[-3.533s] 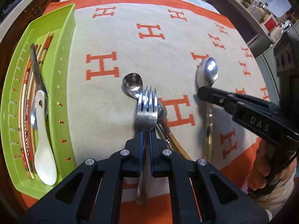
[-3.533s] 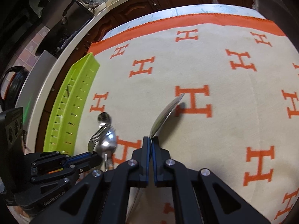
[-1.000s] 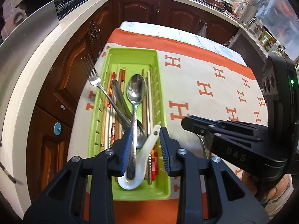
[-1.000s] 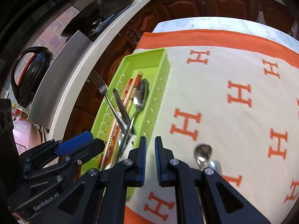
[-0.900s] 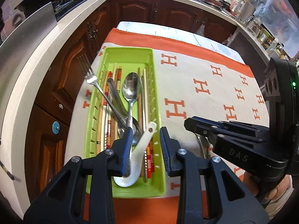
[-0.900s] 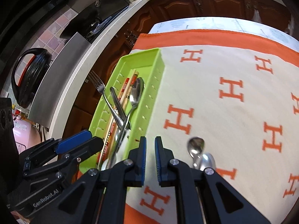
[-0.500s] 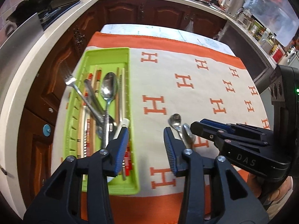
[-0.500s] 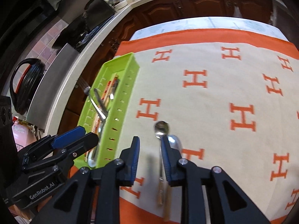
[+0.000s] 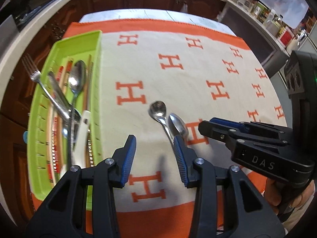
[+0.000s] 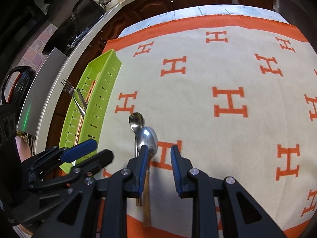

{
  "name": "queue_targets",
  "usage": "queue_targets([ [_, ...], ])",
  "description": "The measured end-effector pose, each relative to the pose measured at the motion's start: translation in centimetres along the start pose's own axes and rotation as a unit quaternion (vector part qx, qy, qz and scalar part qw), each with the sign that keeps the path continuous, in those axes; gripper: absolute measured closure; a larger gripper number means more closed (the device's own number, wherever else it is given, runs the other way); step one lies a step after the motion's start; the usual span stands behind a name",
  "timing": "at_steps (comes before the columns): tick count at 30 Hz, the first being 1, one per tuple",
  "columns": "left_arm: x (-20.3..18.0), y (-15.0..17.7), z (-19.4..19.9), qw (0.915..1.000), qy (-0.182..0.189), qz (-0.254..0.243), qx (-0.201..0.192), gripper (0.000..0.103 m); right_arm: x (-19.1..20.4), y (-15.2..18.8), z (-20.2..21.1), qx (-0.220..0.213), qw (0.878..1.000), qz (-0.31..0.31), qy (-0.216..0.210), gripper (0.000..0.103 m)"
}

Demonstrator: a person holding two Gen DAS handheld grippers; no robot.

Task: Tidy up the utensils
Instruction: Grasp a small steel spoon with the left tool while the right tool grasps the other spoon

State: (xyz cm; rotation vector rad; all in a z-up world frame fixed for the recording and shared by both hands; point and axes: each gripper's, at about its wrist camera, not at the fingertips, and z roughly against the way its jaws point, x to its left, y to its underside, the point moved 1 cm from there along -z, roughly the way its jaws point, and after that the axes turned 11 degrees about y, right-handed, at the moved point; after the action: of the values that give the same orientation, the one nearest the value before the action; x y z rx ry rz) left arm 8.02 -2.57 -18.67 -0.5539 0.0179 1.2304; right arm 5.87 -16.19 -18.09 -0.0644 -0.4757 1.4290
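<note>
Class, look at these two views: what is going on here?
A person holds a gripper in each hand, sorting utensils into a green tray. A fork and other cutlery already lie in it. Both the left gripper and the right gripper are open and empty, above two spoons left on the cloth.

The left gripper (image 9: 154, 138) hangs with its blue-padded fingers (image 9: 128, 154) spread wide and nothing between them. At its three o'clock sits the right gripper (image 10: 159, 148), fingers (image 10: 143, 162) likewise parted and empty, pointing toward twelve o'clock. A hand (image 9: 285, 196) grips the right gripper's handle at four o'clock in the left wrist view.
</note>
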Motion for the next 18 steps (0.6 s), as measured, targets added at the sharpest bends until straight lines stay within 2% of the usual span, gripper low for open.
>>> queue_targets([
  [11,-0.9,1.0,-4.7,0.998,-0.001,0.004,0.064,0.067,-1.6,0.5,-0.5,0.004,1.0,-0.018,-0.008,0.08],
  [18,-1.5,1.3,-5.2,0.9979,-0.021,-0.015,0.059,0.067,-1.6,0.8,-0.8,0.005,1.0,-0.016,-0.005,0.08],
])
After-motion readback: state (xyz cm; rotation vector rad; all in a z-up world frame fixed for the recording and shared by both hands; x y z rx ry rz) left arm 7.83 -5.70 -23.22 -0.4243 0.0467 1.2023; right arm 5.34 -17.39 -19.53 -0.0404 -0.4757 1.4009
